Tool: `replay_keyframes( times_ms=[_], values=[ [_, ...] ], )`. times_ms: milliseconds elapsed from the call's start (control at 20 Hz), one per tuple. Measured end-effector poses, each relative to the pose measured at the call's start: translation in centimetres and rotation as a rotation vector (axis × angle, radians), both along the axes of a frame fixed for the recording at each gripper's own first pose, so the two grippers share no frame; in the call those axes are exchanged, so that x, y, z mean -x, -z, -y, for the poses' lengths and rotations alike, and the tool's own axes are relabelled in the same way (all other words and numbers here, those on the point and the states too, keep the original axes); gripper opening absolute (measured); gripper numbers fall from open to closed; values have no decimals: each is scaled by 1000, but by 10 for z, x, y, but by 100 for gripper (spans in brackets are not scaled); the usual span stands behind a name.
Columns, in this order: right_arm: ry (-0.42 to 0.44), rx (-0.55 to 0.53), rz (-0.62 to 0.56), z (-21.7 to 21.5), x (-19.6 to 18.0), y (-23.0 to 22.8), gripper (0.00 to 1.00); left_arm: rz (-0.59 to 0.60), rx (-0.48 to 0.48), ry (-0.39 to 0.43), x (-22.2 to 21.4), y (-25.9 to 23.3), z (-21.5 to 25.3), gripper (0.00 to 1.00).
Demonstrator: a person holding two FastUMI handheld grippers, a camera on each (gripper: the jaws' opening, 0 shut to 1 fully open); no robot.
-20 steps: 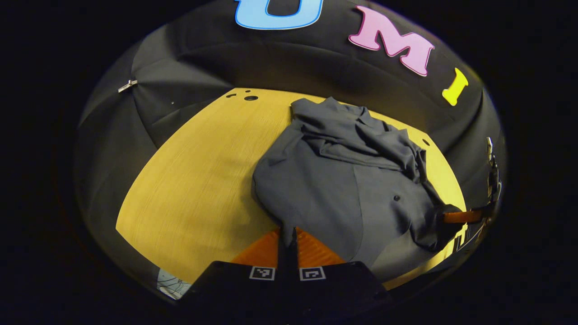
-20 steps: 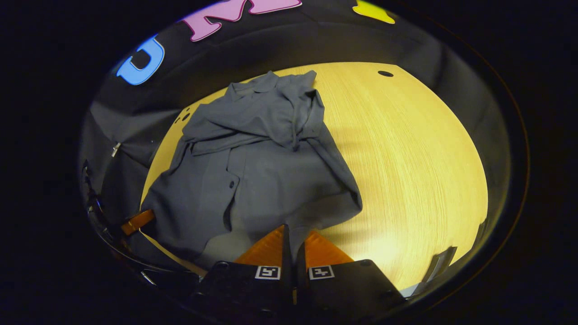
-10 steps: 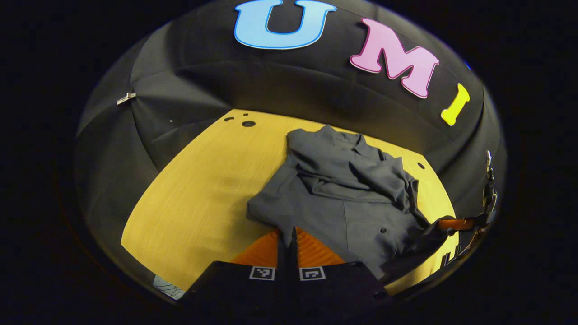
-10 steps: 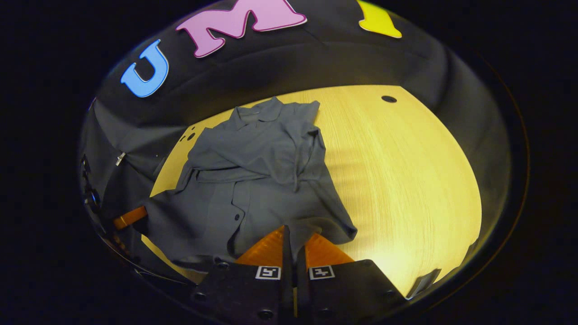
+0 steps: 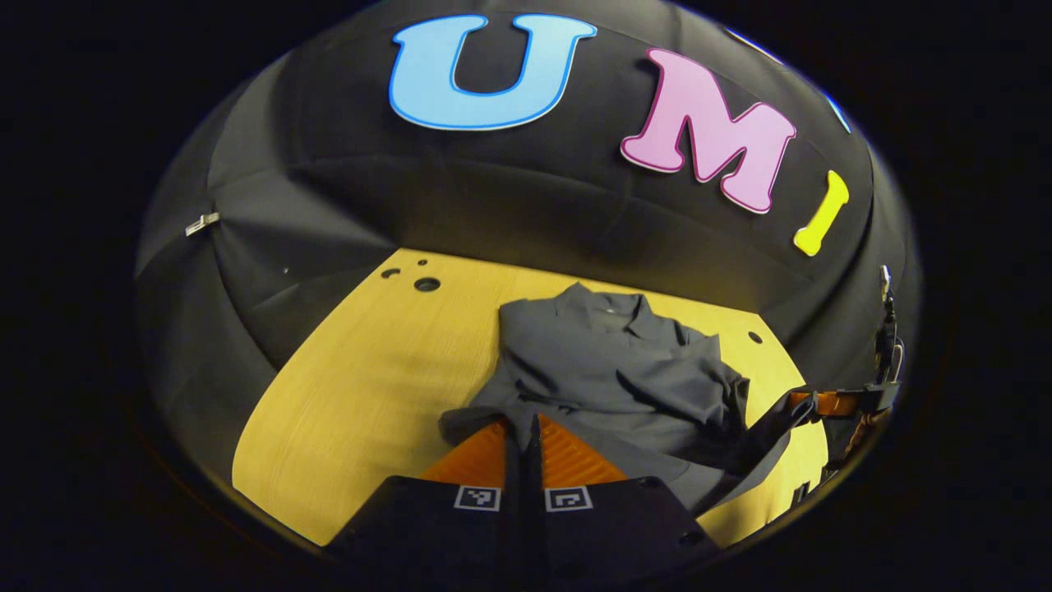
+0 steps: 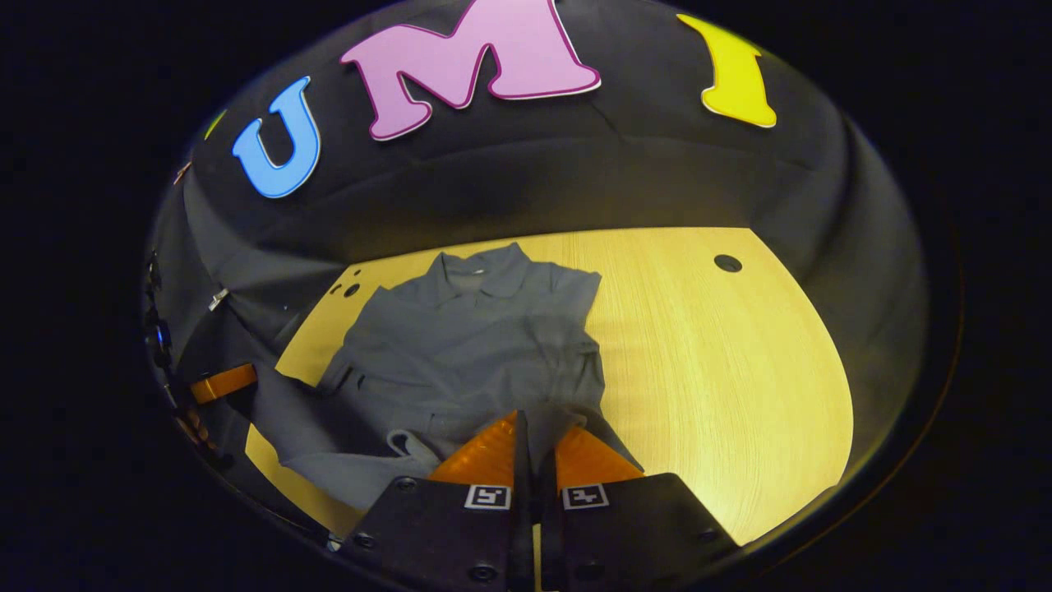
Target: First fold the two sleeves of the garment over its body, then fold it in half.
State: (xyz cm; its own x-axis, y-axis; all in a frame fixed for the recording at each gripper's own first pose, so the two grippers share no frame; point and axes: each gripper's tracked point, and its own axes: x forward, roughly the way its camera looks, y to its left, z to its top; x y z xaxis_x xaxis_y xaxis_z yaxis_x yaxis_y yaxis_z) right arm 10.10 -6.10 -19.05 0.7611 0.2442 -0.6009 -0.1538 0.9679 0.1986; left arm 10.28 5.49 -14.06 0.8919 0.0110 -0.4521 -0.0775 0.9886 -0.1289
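hem lifted higher, both fingers [image 5: 559, 448] clamping shirt [image 6: 468, 353]

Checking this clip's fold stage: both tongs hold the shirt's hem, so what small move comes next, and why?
Probably carry both hem corners forward toward the collar and lay them down. The left tongs and right tongs are each shut on the grey shirt at its near edge, which is raised off the wooden table, and the sleeves already lie over the body.
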Motion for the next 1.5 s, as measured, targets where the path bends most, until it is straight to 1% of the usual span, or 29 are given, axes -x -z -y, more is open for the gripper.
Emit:
replay_keyframes(
  times_ms=[200,350,450,500,550,800,1050,1100,1150,1300,1500],
  values=[
    [-11,31,58,-1,-37,-13,8,60,-26,-3,-40,-28,-2,5],
    [-9,28,98,-4,-66,-26,8,86,-2,-14,-66,-41,2,5],
    [-10,27,118,-7,-84,-31,8,96,29,-37,-85,-49,1,5],
    [-11,28,126,-9,-93,-32,8,110,48,-41,-95,-54,3,8],
    [-12,28,136,-10,-100,-35,8,124,57,-43,-105,-59,5,5],
    [-13,32,176,-15,-142,-44,8,150,17,-19,-155,-68,2,5],
    [12,47,226,-11,-192,-51,8,163,19,-11,-206,-56,-5,5],
    [20,42,230,-11,-200,-51,8,169,9,-14,-215,-55,-9,9],
    [26,40,233,-11,-209,-48,8,174,0,-14,-224,-52,-11,5],
    [43,48,231,-10,-232,-35,8,184,5,-4,-252,-45,-14,5],
    [86,27,222,-7,-264,-22,8,196,3,-6,-285,-32,-23,5]
  ],
)
